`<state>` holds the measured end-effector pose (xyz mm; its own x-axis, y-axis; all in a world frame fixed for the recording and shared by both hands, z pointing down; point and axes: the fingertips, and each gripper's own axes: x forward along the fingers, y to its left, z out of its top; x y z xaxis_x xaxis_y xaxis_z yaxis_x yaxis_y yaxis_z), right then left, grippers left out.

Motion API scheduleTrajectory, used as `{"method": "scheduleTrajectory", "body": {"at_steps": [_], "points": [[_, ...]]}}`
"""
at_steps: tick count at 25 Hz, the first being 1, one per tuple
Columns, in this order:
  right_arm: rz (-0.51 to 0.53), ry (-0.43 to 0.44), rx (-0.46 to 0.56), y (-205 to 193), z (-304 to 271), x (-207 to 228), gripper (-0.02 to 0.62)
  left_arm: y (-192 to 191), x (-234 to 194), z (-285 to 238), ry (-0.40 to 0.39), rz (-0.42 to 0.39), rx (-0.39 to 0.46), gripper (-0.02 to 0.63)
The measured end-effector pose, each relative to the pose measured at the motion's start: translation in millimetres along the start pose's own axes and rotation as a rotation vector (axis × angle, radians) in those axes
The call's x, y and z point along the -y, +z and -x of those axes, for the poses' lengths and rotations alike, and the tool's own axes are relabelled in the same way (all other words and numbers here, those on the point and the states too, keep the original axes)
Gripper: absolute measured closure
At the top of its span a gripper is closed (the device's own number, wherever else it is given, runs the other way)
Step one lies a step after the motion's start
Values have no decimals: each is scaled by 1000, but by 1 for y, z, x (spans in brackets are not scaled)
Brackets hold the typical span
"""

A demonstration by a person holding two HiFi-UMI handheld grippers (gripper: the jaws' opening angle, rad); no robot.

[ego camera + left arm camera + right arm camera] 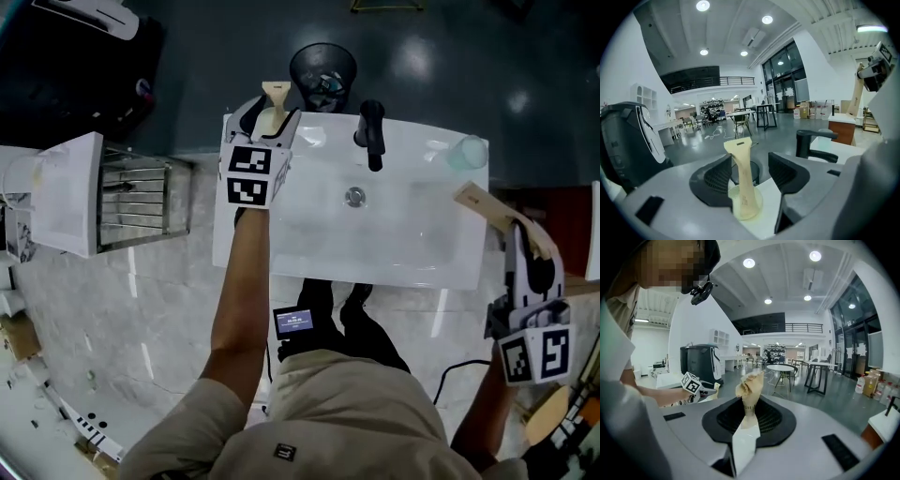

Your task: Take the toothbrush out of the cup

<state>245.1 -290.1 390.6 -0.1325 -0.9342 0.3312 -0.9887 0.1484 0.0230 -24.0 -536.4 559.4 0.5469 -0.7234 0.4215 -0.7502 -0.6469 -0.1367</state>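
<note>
My left gripper (pixel 272 116) is at the sink's back left corner, jaws open. Between them, untouched by the pads, a cream flat handle (pixel 742 176) stands upright in a pale round cup-like base (pixel 757 206); from the head view the base (pixel 268 122) rests on the sink rim. My right gripper (pixel 527 246) hangs off the sink's right side, shut on a tan flat stick (pixel 483 204) that juts up-left. In the right gripper view the tan stick (pixel 750 394) rises from the closed jaws with a ragged top. A clear cup (pixel 466 152) sits at the back right corner.
The white sink (pixel 403 244) has a black faucet (pixel 371 131) at the back and a drain (pixel 354 197). A black mesh bin (pixel 322 73) stands behind it. A metal rack (pixel 136 197) and a black machine (pixel 66 66) are at the left.
</note>
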Motion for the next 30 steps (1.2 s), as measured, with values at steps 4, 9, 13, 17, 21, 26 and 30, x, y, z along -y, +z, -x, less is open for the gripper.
{"method": "scheduleTrajectory", "body": {"at_steps": [4,9,13,17,21,26,30], "points": [[-19,-14,-48,-20,-26,1,538,-22,-10,-35,-14,16,-41,377],[-29,-10,-62,-29,-39,1,538,-22,-19,-46,-9,25,-45,380],[-29,-3,-60,-27,-42,-3,538,-20,-26,-38,11,24,-36,530],[-25,0,-50,-22,-40,-4,538,-10,-29,-27,18,32,-7,558],[-20,5,-33,-17,-34,-6,538,-2,-29,-15,23,26,19,561],[-13,6,-2,-6,-17,-7,538,19,-28,12,43,10,64,563],[-2,8,46,9,1,-9,538,42,-27,40,52,10,112,563]]}}
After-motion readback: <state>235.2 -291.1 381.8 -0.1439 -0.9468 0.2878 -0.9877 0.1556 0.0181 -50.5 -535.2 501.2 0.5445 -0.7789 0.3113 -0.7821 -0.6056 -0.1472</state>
